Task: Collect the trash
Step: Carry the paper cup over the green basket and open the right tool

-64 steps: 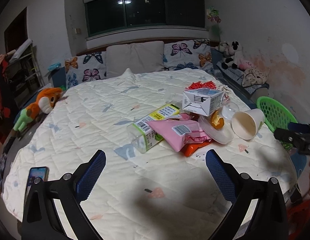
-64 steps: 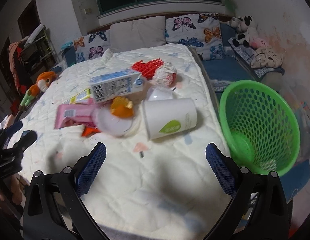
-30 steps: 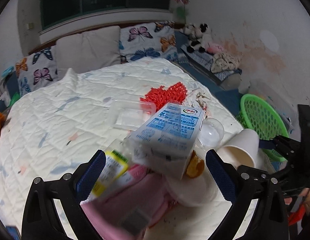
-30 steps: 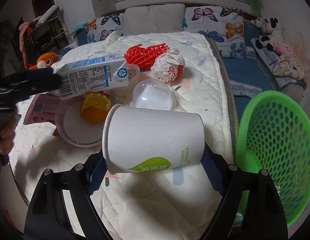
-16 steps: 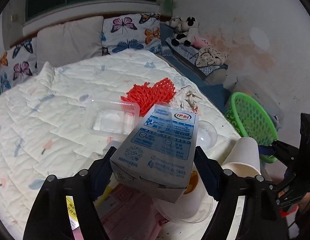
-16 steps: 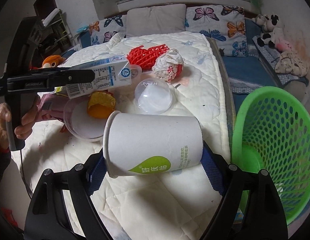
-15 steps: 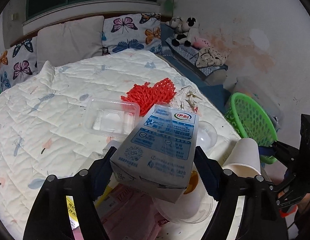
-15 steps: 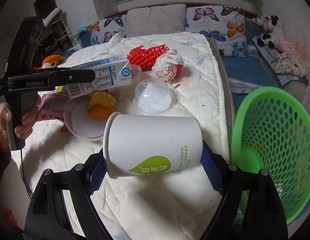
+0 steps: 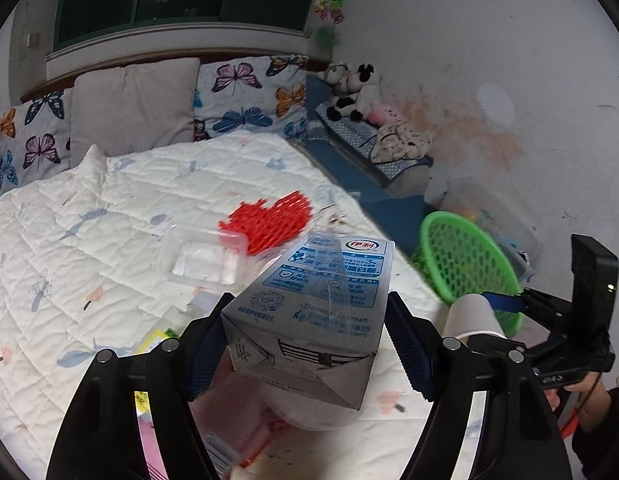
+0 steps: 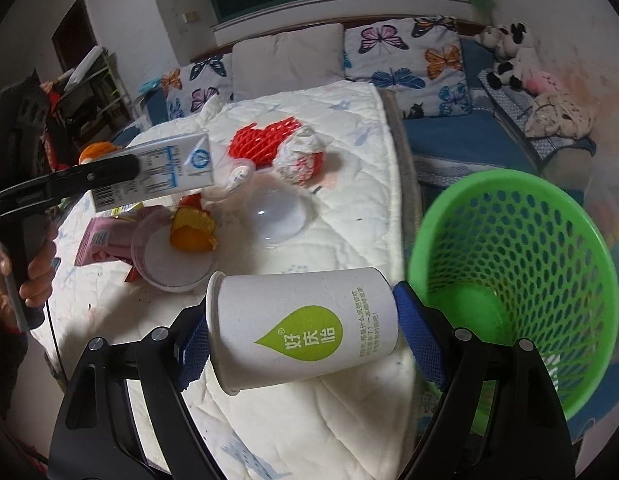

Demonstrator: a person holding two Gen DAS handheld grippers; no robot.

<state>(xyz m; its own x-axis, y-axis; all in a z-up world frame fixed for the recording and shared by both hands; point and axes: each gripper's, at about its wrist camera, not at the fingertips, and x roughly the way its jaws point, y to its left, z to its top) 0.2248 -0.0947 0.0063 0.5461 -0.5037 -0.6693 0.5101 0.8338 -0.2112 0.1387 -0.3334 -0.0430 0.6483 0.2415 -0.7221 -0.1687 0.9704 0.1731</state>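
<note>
Gripping milk carton (image 9: 309,312) left, paper cup (image 10: 301,328) right, we hover both beside the bed edge (image 10: 401,184) nearer green basket (image 10: 513,276) than before.

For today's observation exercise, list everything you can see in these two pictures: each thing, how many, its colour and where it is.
milk carton: 1, blue-white, in left claw
paper cup: 1, white, in right claw
basket: 1, green, beside bed
foam net: 1, red, on quilt
clear tray: 1, on quilt
dome lid: 1, clear, on quilt
peel: 1, orange, in white bowl
pink packet: 1, on quilt
butterfly pillows: several, at headboard
left claw: shut
right claw: shut
</note>
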